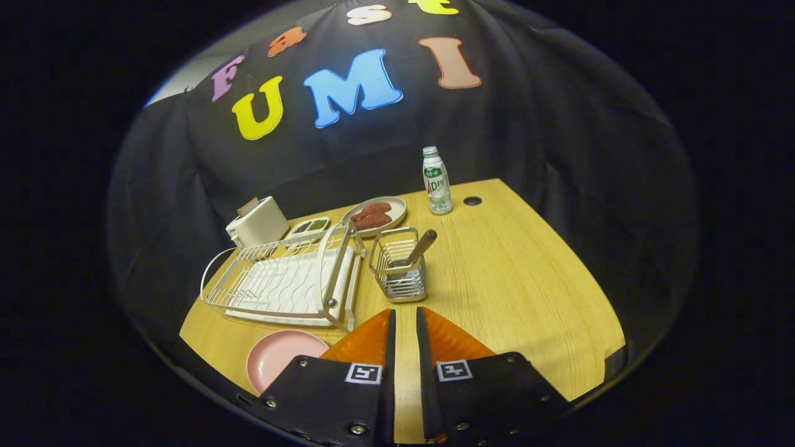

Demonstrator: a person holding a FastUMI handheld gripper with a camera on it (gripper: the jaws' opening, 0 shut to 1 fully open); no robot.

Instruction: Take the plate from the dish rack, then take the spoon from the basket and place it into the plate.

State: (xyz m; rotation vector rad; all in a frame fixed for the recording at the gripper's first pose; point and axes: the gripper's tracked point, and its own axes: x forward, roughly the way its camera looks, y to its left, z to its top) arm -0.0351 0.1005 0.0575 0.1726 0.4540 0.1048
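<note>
Hovering over the desk (497, 273), your tongs (404, 323) are narrow and empty; the pink plate (279, 354) is already off the dish rack (279, 279), while the spoon (419, 248) waits in the basket (397, 273).

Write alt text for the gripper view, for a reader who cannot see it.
The gripper hovers empty over a wooden table, fingers nearly closed, just short of a wire basket holding a spoon. A pink plate lies beside the fingers, in front of the empty dish rack. Beyond sit a toaster, food dishes and a bottle.
</note>
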